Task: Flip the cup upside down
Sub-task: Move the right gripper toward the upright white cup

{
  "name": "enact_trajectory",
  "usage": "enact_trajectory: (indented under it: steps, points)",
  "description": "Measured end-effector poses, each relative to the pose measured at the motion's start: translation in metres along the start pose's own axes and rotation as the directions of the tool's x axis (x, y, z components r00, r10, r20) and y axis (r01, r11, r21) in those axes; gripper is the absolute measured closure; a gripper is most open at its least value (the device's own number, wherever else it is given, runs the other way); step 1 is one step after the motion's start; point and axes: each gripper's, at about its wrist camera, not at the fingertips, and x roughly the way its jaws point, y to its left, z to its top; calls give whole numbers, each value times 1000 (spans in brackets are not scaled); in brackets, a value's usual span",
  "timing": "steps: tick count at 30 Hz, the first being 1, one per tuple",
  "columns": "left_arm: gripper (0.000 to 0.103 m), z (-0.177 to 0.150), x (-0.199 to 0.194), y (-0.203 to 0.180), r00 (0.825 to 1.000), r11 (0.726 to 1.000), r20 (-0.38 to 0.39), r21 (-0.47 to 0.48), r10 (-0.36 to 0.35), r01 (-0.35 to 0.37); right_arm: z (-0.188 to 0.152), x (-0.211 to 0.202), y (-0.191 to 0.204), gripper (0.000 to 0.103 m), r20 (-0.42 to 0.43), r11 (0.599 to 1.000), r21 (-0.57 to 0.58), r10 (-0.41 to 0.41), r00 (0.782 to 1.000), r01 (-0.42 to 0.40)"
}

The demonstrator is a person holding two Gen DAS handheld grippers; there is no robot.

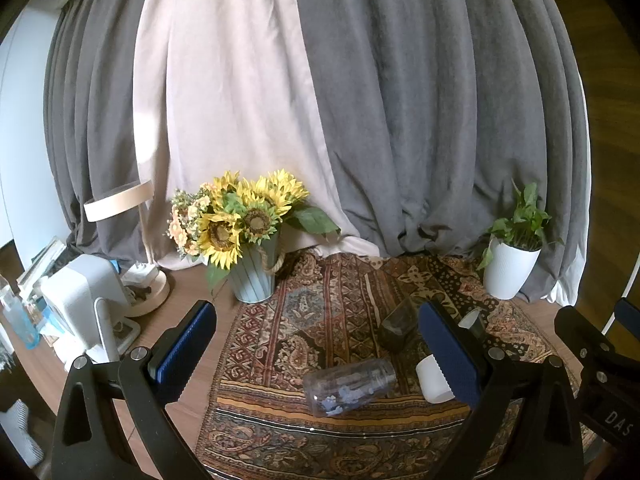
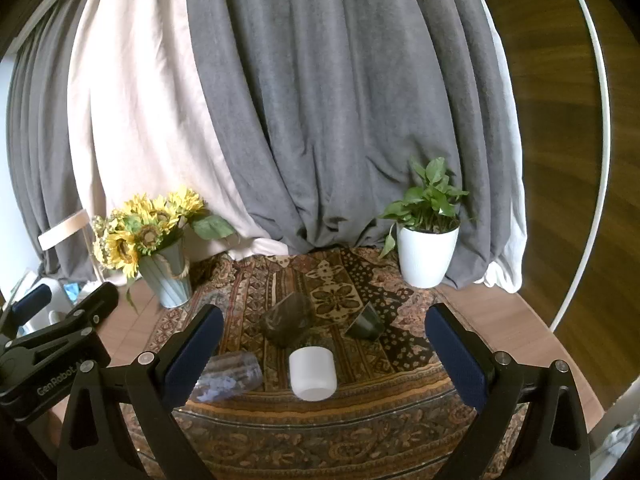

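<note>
Right wrist view, left to right across a patterned paisley cloth (image 2: 320,432) on a wooden table: a clear plastic cup with a blue flower print (image 2: 228,378) lies tipped on its side; a dark smoky glass tumbler (image 2: 287,320) also lies on its side behind it; a plain white cylindrical cup (image 2: 313,372) sits nearest the camera, apparently closed end up; and a small dark green cup (image 2: 365,322) lies tilted further back. A teal bucket of artificial sunflowers (image 2: 166,276) and a white potted green plant (image 2: 426,252) flank the cloth against grey and cream curtains.

Both tools hang above the table with nothing between their blue pads. The left gripper (image 1: 316,352) is spread wide over the clear cup, and the right gripper (image 2: 324,356) is spread wide with the white cup framed between its fingers.

Judging by this, the flip has not begun: no cup is gripped or lifted. Which cup is meant is unclear; the whole job of grasping, turning and setting it down appears to remain.
</note>
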Motion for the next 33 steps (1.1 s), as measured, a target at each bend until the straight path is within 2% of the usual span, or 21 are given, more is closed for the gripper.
enact_trajectory:
  steps: [33]
  points:
    - [0,1,7,1,1000,1000,-8,5,-5,5,-1,6,1,2,-11,1000,-5,8,1000,-8]
